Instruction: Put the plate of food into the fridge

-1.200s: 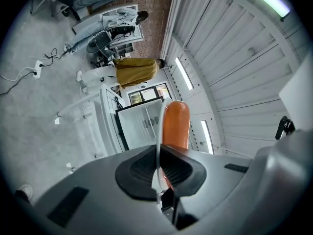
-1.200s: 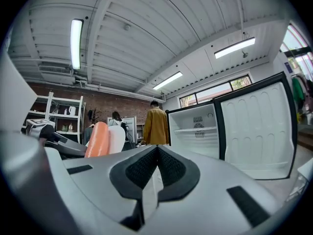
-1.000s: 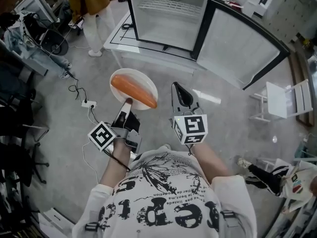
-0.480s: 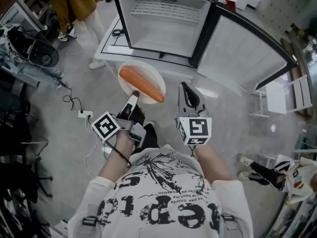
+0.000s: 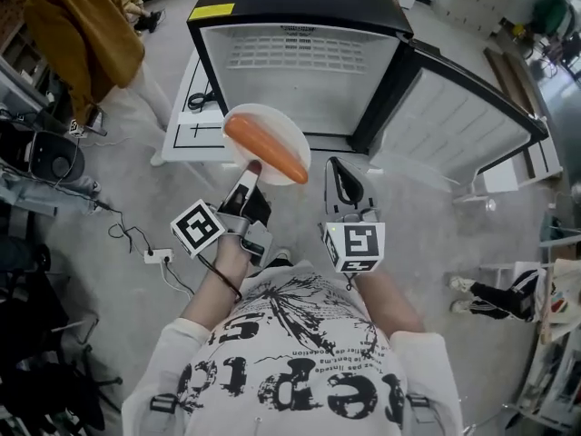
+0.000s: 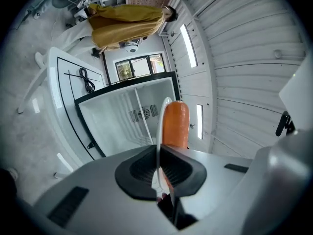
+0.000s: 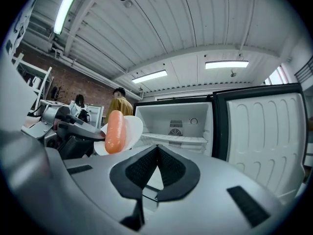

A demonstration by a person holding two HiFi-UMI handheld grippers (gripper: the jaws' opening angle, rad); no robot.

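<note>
A white plate (image 5: 276, 121) with a long orange sausage (image 5: 266, 147) on it is held level in front of the open fridge (image 5: 300, 71). My left gripper (image 5: 251, 167) is shut on the plate's near rim; in the left gripper view the plate (image 6: 161, 116) stands edge-on between the pads with the sausage (image 6: 175, 124) beside it. My right gripper (image 5: 338, 166) hangs to the right of the plate, shut and empty. In the right gripper view the sausage (image 7: 115, 125) and plate (image 7: 132, 129) show left of the closed jaws (image 7: 157, 151). The fridge interior (image 7: 173, 126) has a white shelf.
The fridge door (image 5: 454, 121) stands swung open to the right. A person in a mustard coat (image 5: 77, 25) stands at the upper left. A low white platform (image 5: 186, 125) with a cable sits beside the fridge. A power strip (image 5: 156, 255) and cords lie on the floor.
The view has closed in on the fridge. The plate with the sausage now hangs just before the fridge opening. Both grippers keep their state.
</note>
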